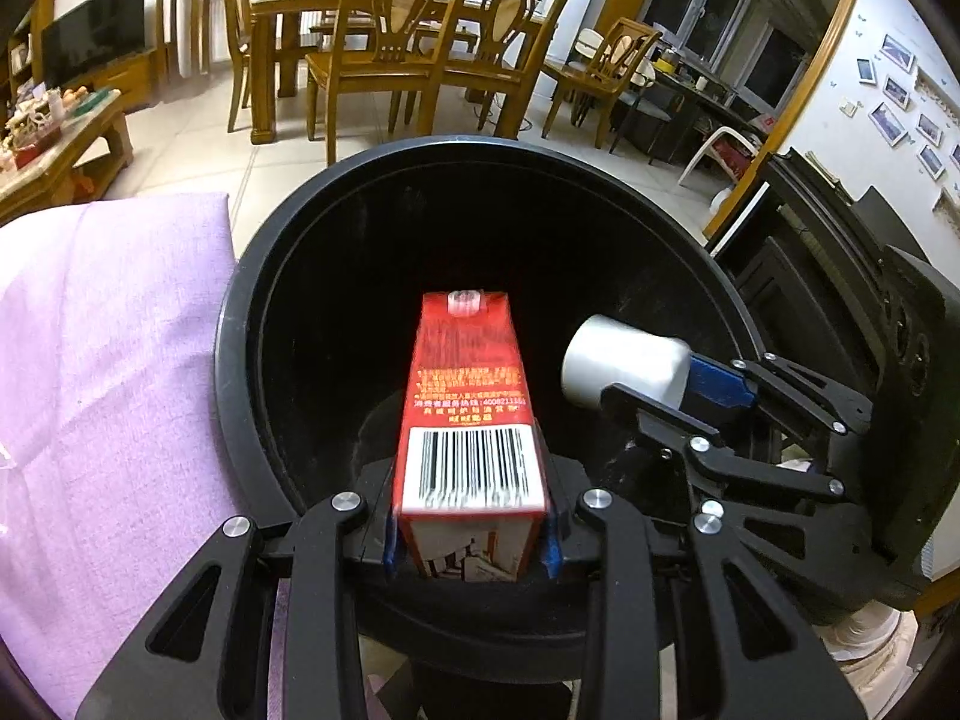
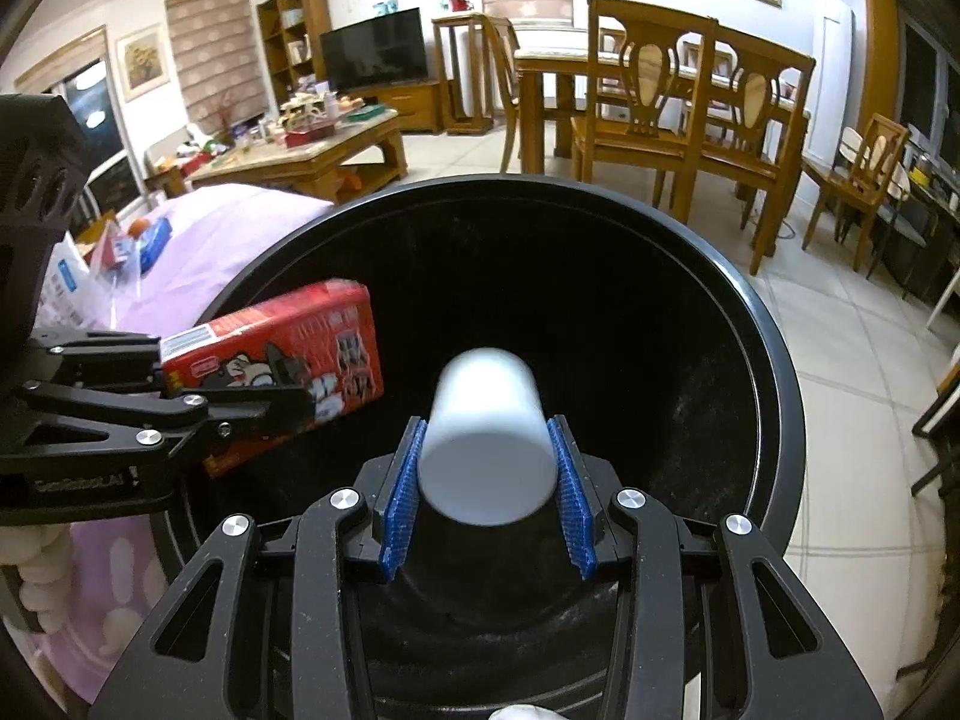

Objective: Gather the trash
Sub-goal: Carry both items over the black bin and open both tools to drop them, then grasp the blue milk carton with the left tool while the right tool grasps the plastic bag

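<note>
My left gripper (image 1: 474, 546) is shut on a red milk carton (image 1: 471, 414) with a barcode and holds it lying flat over the mouth of a black trash bin (image 1: 240, 324). My right gripper (image 2: 487, 480) is shut on a white paper cup (image 2: 486, 438) and holds it over the same bin (image 2: 774, 396). In the left wrist view the cup (image 1: 624, 360) and right gripper (image 1: 672, 396) sit to the right of the carton. In the right wrist view the carton (image 2: 288, 354) and left gripper (image 2: 240, 408) are at the left. The bin's inside looks dark.
A purple cloth-covered surface (image 1: 102, 360) lies left of the bin, with loose packets (image 2: 120, 252) on it. Wooden dining chairs (image 1: 420, 54) and a table stand behind. A cluttered coffee table (image 2: 312, 144) and a TV (image 2: 375, 51) are at the far left.
</note>
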Tool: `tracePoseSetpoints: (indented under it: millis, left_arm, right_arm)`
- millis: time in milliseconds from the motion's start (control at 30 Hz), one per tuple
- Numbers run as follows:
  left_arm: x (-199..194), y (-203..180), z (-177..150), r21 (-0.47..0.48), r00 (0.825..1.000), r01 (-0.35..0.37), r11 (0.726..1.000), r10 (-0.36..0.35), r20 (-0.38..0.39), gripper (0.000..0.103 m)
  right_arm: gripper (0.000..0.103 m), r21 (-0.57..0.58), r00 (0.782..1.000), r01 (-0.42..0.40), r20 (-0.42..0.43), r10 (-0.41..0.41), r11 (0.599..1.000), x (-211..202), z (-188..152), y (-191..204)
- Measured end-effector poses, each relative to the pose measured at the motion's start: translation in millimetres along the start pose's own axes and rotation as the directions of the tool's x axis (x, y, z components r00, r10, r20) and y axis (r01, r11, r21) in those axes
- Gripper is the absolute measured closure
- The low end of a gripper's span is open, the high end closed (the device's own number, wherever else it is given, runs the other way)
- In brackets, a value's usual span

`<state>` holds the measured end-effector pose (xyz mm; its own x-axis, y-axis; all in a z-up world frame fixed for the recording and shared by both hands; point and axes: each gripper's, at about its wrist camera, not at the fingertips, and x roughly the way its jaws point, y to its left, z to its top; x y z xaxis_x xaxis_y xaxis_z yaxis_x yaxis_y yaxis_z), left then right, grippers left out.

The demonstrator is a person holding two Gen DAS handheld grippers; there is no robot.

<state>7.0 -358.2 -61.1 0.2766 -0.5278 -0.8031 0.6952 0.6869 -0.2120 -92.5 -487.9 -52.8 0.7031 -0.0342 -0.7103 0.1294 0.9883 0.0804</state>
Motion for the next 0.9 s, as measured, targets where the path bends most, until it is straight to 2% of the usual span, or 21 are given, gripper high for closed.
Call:
tracePoseSetpoints:
  millis: [33, 100, 133, 200, 267, 400, 467, 633, 700, 900]
  left_arm:
    - [0.7, -2.2, 0.8, 0.000, 1.000, -0.001, 1.000, 0.001, 0.002, 0.069]
    - [-3.9, -0.8, -0.7, -0.008, 1.000, -0.001, 1.000, 0.001, 0.020, 0.067]
    - [-6.0, -0.3, -1.0, -0.012, 1.000, 0.002, 1.000, -0.002, 0.029, 0.064]
    - [-15.6, 2.4, -5.2, -0.027, 0.998, 0.006, 1.000, -0.004, 0.063, 0.041]
    - [-26.7, 2.0, -9.2, -0.032, 0.995, -0.001, 0.999, 0.004, 0.103, 0.031]
    - [-49.7, 8.9, -19.1, -0.045, 0.988, -0.003, 0.999, 0.010, 0.157, 0.029]
    - [-65.4, 17.8, -26.4, -0.071, 0.980, -0.015, 0.997, 0.029, 0.197, 0.016]
    - [-102.7, 45.7, -43.9, -0.150, 0.961, -0.034, 0.988, 0.074, 0.266, 0.016]
    - [-115.3, 55.3, -49.3, -0.174, 0.953, -0.052, 0.983, 0.100, 0.285, 0.011]
    - [-164.2, 99.6, -77.7, -0.273, 0.916, -0.134, 0.953, 0.224, 0.333, 0.011]
  right_arm:
    - [0.054, 0.000, 1.000, 0.001, 0.006, -0.001, 1.000, -2.3, 0.4, 1.1]
    - [0.039, 0.004, 1.000, 0.000, 0.014, 0.000, 1.000, -5.9, -1.0, 0.9]
    - [0.037, 0.008, 1.000, -0.004, 0.018, 0.003, 1.000, -7.8, -1.1, 1.0]
    - [0.036, 0.019, 1.000, -0.009, 0.027, 0.009, 1.000, -12.2, -1.3, 0.2]
    - [0.035, 0.025, 0.999, -0.004, 0.037, 0.003, 1.000, -16.8, -1.1, 0.1]
    - [0.034, 0.030, 0.998, -0.006, 0.060, 0.004, 1.000, -24.9, -1.8, 3.5]
    - [0.028, 0.024, 0.997, -0.011, 0.079, 0.009, 1.000, -30.4, -1.0, 9.4]
    - [0.024, -0.015, 0.990, -0.043, 0.137, 0.045, 0.999, -46.1, 6.6, 37.3]
    - [0.024, -0.036, 0.986, -0.060, 0.151, 0.065, 0.998, -50.6, 9.2, 49.2]
    - [0.024, -0.106, 0.974, -0.125, 0.175, 0.142, 0.987, -59.5, 21.2, 102.0]
